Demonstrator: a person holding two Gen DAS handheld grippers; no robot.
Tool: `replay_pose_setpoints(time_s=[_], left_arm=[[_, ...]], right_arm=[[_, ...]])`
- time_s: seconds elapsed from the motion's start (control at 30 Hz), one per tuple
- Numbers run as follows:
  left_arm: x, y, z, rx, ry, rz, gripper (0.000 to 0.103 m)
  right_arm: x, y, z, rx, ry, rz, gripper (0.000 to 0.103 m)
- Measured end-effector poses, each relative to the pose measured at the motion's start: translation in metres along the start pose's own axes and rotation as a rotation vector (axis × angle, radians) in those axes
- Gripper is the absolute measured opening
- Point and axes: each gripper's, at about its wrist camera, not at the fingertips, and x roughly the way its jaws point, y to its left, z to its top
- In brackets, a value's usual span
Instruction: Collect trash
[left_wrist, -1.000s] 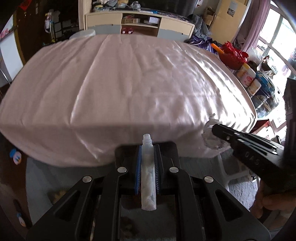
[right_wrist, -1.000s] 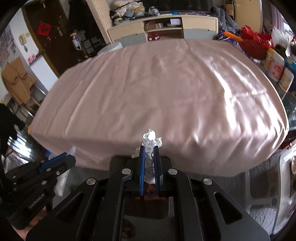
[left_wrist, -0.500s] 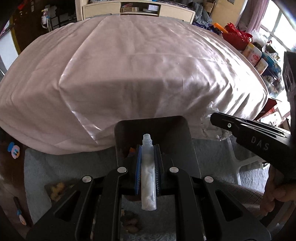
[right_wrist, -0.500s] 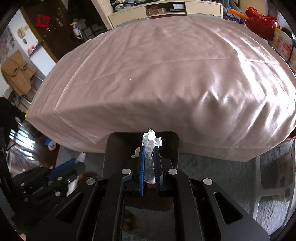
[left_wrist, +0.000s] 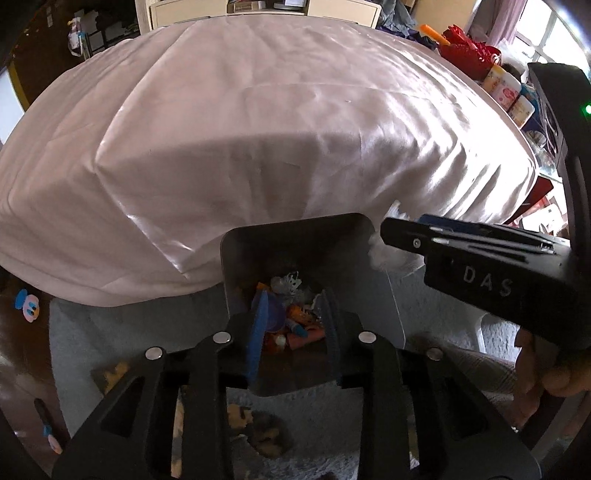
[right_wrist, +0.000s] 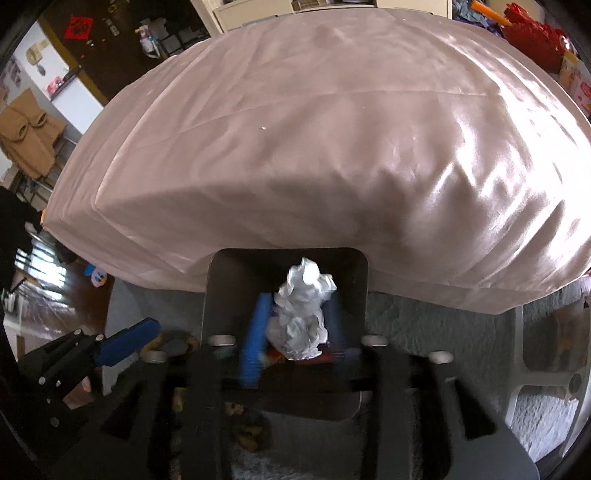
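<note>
A dark square trash bin (left_wrist: 295, 236) stands on the floor against the table's front; it also shows in the right wrist view (right_wrist: 221, 273). It holds colourful trash (left_wrist: 291, 314). My left gripper (left_wrist: 293, 314) is open and empty right above the bin's mouth; the small bottle is out of its fingers. My right gripper (right_wrist: 297, 325) is over the bin with its fingers spread and blurred. A crumpled white paper ball (right_wrist: 303, 314) sits between them, loose. The right gripper's tip shows in the left wrist view (left_wrist: 391, 229); the left gripper shows in the right wrist view (right_wrist: 122, 339).
A table under a pink cloth (left_wrist: 280, 122) fills the view ahead. A grey rug (left_wrist: 129, 332) lies under the bin, with small toys (left_wrist: 27, 304) on the floor at left. Jars and a red bag (left_wrist: 469, 51) stand at right.
Both grippers came down over the bin. The left gripper opened and the small bottle dropped out of it. The right gripper's fingers have spread off the paper ball.
</note>
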Motion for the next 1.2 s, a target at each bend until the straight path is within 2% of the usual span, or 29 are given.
replay_pose_setpoints(time_s=[0.13,0.2,0.23,0.3,0.33,0.4,0.47,0.67,0.8,1.0,1.13,1.2], left_arm=[[-0.006,0.005,-0.001,0.001,-0.02,0.022,0.037],[-0.011,0.007,-0.002,-0.004,-0.034,0.031,0.048],[-0.014,0.007,-0.002,-0.003,-0.042,0.034,0.053],[-0.023,0.006,-0.002,0.006,-0.073,0.038,0.069],[-0.029,0.005,-0.002,0.013,-0.092,0.043,0.072],[-0.042,0.004,-0.001,0.026,-0.142,0.062,0.086],[-0.054,0.004,0.001,0.026,-0.186,0.079,0.094],[-0.087,0.001,0.003,0.034,-0.302,0.109,0.095],[-0.118,-0.012,0.002,0.089,-0.459,0.169,0.095],[-0.158,-0.02,-0.001,0.077,-0.623,0.159,0.095],[-0.176,-0.028,-0.009,0.102,-0.707,0.184,0.095],[-0.181,-0.032,-0.011,0.108,-0.723,0.19,0.095]], right_arm=[[-0.009,-0.004,0.002,0.014,-0.029,-0.004,0.048],[-0.015,-0.006,0.002,0.018,-0.052,-0.015,0.064],[-0.019,-0.007,0.002,0.018,-0.07,-0.024,0.068],[-0.028,-0.009,0.003,0.018,-0.104,-0.04,0.083],[-0.033,-0.011,0.002,0.02,-0.124,-0.049,0.086],[-0.045,-0.013,0.003,0.026,-0.163,-0.065,0.098],[-0.06,-0.016,0.004,0.027,-0.206,-0.082,0.099],[-0.109,-0.018,-0.004,-0.015,-0.363,-0.125,0.1],[-0.143,-0.008,-0.015,-0.048,-0.496,-0.189,0.1],[-0.191,-0.002,-0.033,-0.076,-0.728,-0.276,0.1],[-0.211,-0.005,-0.042,-0.065,-0.806,-0.298,0.1],[-0.215,-0.006,-0.046,-0.059,-0.815,-0.296,0.1]])
